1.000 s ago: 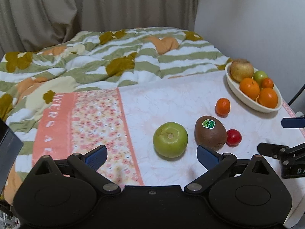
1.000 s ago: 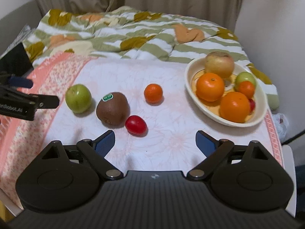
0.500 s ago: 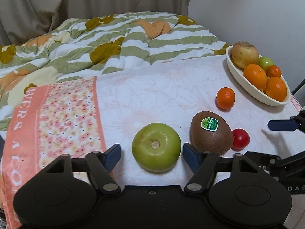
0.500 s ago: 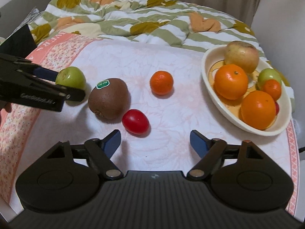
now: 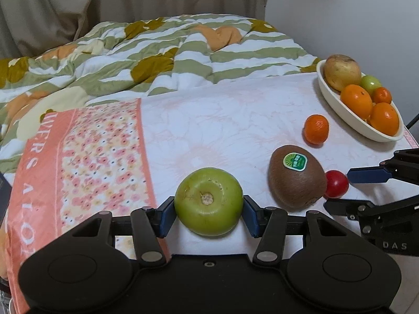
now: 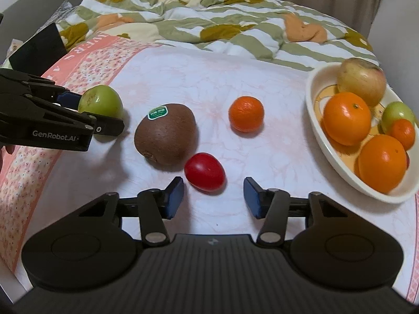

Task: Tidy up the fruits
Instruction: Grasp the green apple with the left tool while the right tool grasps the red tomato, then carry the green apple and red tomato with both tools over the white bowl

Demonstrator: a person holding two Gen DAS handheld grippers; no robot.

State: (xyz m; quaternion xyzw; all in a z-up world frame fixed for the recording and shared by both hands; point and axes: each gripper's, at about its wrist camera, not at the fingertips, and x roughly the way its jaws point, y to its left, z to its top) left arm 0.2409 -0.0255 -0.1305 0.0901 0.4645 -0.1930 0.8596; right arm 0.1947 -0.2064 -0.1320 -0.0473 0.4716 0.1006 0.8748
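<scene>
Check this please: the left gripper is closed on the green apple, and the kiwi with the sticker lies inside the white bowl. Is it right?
Not quite. The left gripper is closed on the green apple, but the kiwi lies on the cloth, outside the white bowl, next to the red tomato. The right wrist view shows this.

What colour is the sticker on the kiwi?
Green with a white rim; the sticker shows best in the left wrist view.

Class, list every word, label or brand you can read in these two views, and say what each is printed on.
"GenRobot.AI": on the side of the left gripper, seen in the right wrist view.
"DAS": partial print on the body of the right gripper, cut off at the frame edge.
"VERS AT O": partial white letters on the pink cloth border.
Green sticker on the kiwi: too small to read.
</scene>
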